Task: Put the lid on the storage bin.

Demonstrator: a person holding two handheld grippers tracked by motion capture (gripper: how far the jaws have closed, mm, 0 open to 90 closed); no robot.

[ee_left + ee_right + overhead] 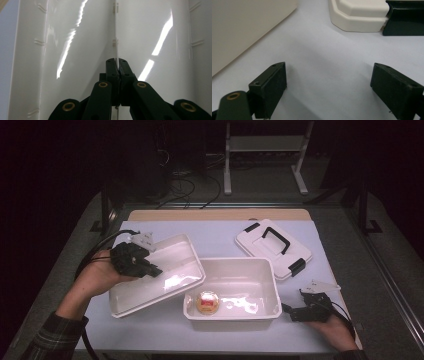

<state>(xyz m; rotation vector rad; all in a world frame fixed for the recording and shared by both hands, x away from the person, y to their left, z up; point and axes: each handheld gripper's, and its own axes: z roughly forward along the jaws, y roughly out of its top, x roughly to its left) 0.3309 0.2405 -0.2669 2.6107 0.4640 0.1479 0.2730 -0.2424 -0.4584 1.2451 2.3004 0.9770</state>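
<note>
Your left hand-held gripper (150, 268) pinches the shallow white tray (172, 270) by its rim, tilting it beside the bin (235, 292); your right hand-held gripper (289, 311) waits wide open near the worktop's right edge.

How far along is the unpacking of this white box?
Done: the lid lies off, behind the box. In hand: the left tongs pinch the inner tray by its rim, tilted over the box's left edge. Left: setting the tray down; the right tongs rest open.
</note>
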